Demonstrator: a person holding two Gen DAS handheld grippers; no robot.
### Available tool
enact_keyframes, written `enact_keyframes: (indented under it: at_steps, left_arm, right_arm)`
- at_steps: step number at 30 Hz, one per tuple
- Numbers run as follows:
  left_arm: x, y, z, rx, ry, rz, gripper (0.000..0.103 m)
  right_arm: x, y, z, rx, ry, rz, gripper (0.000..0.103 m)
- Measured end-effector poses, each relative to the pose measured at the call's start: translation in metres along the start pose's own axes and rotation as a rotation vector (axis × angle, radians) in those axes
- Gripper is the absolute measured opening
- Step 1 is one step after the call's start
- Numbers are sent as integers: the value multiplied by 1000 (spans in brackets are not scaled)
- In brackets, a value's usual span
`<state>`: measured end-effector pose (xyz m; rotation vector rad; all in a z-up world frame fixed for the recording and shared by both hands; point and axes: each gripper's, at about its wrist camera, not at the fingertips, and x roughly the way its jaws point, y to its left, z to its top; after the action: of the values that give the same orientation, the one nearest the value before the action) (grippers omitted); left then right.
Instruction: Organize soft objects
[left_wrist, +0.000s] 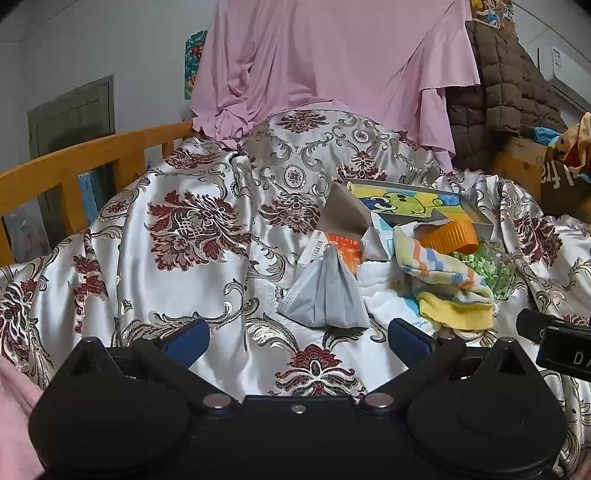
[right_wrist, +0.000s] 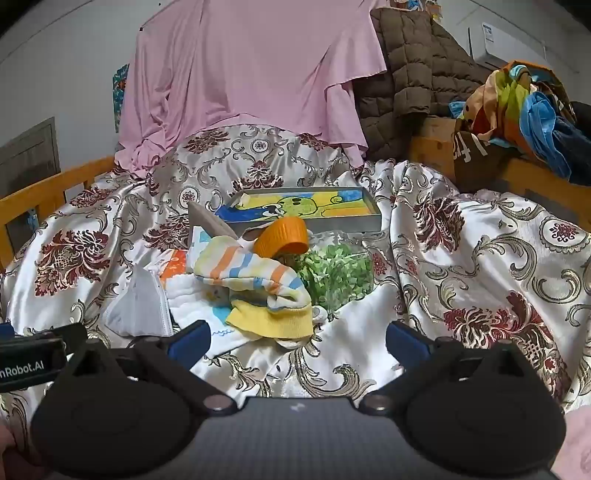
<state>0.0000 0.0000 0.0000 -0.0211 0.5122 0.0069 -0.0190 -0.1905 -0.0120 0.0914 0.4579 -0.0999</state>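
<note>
A pile of small things lies on the floral satin bedspread (left_wrist: 177, 229). A grey face mask (left_wrist: 327, 295) lies at the pile's near left; it shows pale in the right wrist view (right_wrist: 138, 306). A striped sock with a yellow cuff (left_wrist: 448, 284) (right_wrist: 258, 284) lies over a white cloth (left_wrist: 384, 291) (right_wrist: 194, 299). My left gripper (left_wrist: 298, 341) is open and empty, just short of the mask. My right gripper (right_wrist: 298, 341) is open and empty, just short of the sock.
An orange ribbed cup (right_wrist: 284, 236), a clear bag of green bits (right_wrist: 334, 277), a cartoon picture tray (right_wrist: 306, 208) and an orange-white packet (left_wrist: 334, 251) lie in the pile. A pink sheet (left_wrist: 332, 66), a brown quilted jacket (right_wrist: 402, 81) and bright clothes (right_wrist: 524, 107) stand behind. A wooden rail (left_wrist: 85, 162) runs left.
</note>
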Motion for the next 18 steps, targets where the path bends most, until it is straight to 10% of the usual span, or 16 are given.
enact_keyframes:
  at_steps: [18]
  left_arm:
    - [0, 0, 0, 1, -2, 1, 102]
  right_arm:
    - [0, -1, 0, -5, -1, -3, 103]
